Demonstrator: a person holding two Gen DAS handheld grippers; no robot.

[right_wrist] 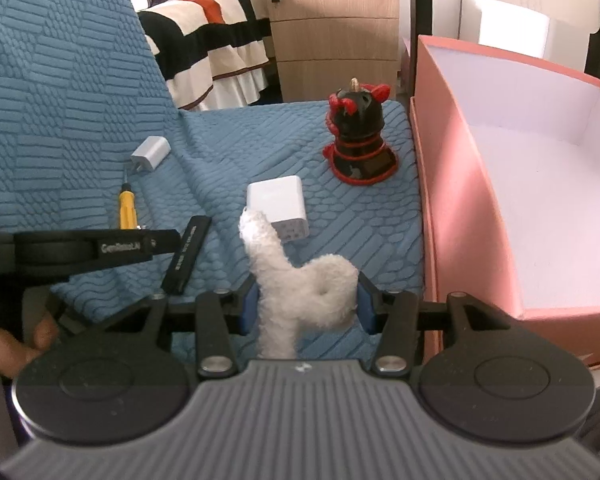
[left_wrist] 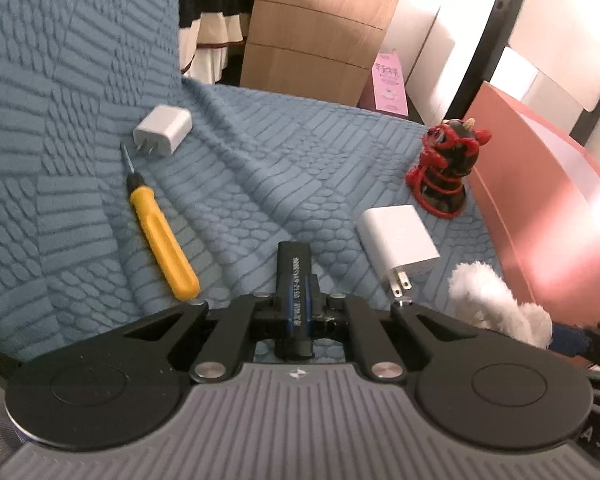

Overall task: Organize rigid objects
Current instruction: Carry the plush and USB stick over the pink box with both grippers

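Observation:
My left gripper (left_wrist: 296, 316) is shut on a black bar-shaped device with blue stripes (left_wrist: 295, 280), held just above the blue quilted sofa cover (left_wrist: 260, 184); the device also shows in the right wrist view (right_wrist: 188, 254). My right gripper (right_wrist: 306, 306) is shut on a white fluffy toy (right_wrist: 300, 280), also in the left wrist view (left_wrist: 496, 300). On the cover lie a yellow screwdriver (left_wrist: 160, 236), a small white charger (left_wrist: 162, 130), a larger white charger (left_wrist: 396, 242) and a red-and-black figurine (left_wrist: 448, 168).
An open pink box (right_wrist: 452, 184) with a white inside stands at the right edge of the seat. The sofa back rises at left. A wooden drawer cabinet (right_wrist: 332, 40) and a striped bed (right_wrist: 204, 32) are behind.

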